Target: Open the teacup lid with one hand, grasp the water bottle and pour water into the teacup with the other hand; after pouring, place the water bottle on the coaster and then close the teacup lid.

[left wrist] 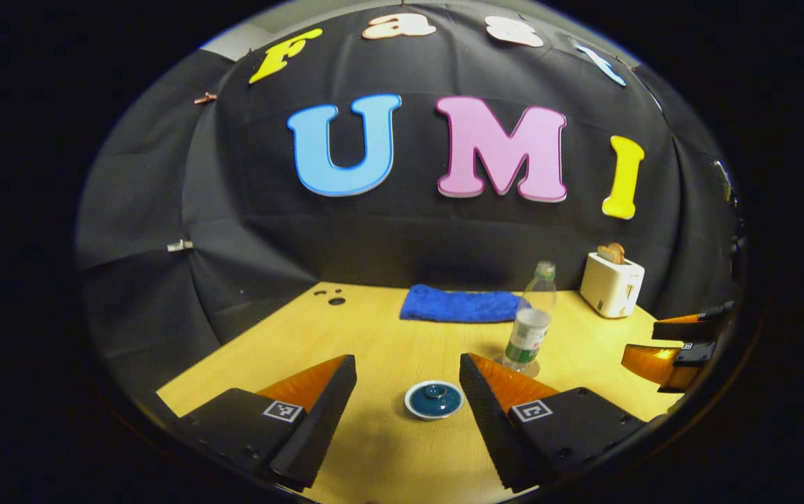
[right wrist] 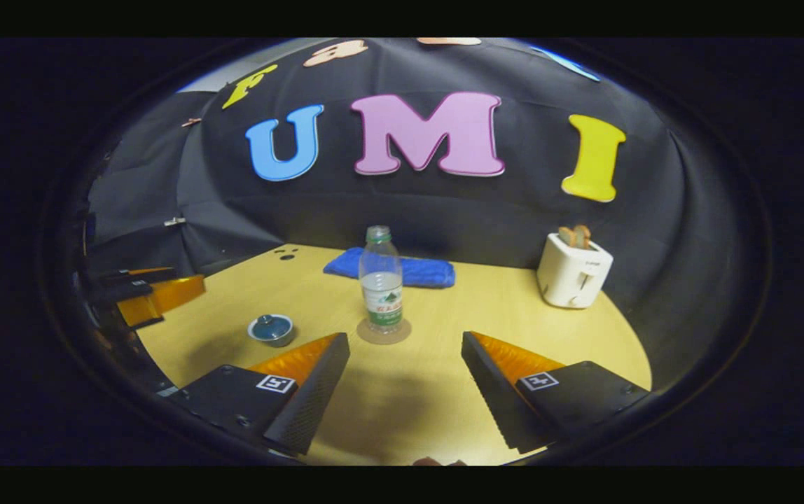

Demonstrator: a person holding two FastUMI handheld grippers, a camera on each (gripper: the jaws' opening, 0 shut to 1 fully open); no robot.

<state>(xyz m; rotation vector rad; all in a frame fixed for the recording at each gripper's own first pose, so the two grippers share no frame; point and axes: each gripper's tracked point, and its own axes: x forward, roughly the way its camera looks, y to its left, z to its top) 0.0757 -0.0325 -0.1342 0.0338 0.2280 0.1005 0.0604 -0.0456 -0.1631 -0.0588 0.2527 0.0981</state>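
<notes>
A small blue teacup (left wrist: 433, 400) with its lid on sits on the wooden table, just ahead of my open left gripper (left wrist: 407, 364) and in line with the gap between its fingers. The right gripper view has the teacup (right wrist: 271, 329) at the lower left. A clear water bottle (right wrist: 382, 287) with a green cap stands upright on a round coaster (right wrist: 383, 331), a short way ahead of my open right gripper (right wrist: 405, 343). In the left gripper view the bottle (left wrist: 529, 329) stands right of the cup. Neither gripper touches anything.
A folded blue towel (left wrist: 461, 304) lies at the back of the table (right wrist: 444, 392). A white toaster (right wrist: 573, 269) with toast in it stands at the back right. The other hand's gripper shows at each view's edge, the right gripper (left wrist: 643, 341) and the left gripper (right wrist: 181, 281).
</notes>
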